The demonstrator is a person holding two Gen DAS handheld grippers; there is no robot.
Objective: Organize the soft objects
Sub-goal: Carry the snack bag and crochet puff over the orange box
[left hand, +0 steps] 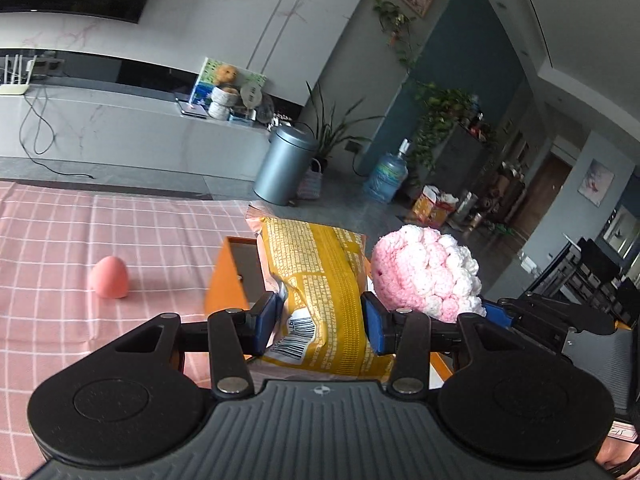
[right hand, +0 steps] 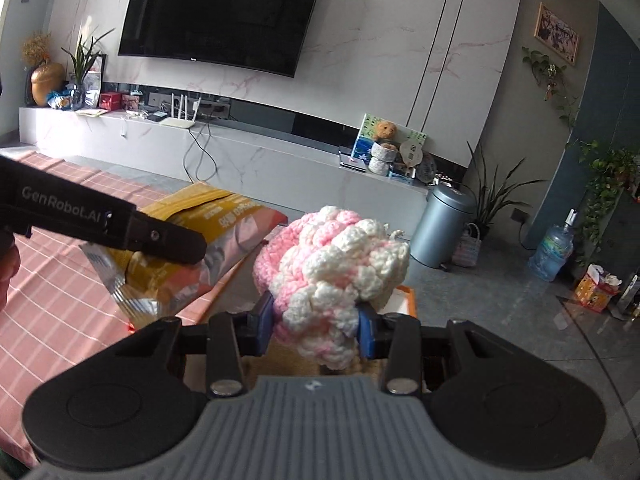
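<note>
Both grippers loaded and held above the table's far edge: snack bag in the left, crocheted piece in the right.

Left gripper (left hand: 320, 320): blue pads pressed on the sides of a yellow snack bag (left hand: 316, 276), barcode end nearest the lens; the bag's lower end is cut off by the gripper body. Right gripper (right hand: 316, 326): jaws partly closed, pinching a pink-and-white crocheted piece (right hand: 332, 264); what kind of item it is cannot be told. Below both, an orange tray (left hand: 224, 280) at the far edge of the pink checked tablecloth (left hand: 120, 224), mostly hidden by bag and grippers; contents not readable. A pink egg-shaped sponge (left hand: 109, 278) stands alone on the cloth, well apart to the tray's left.
</note>
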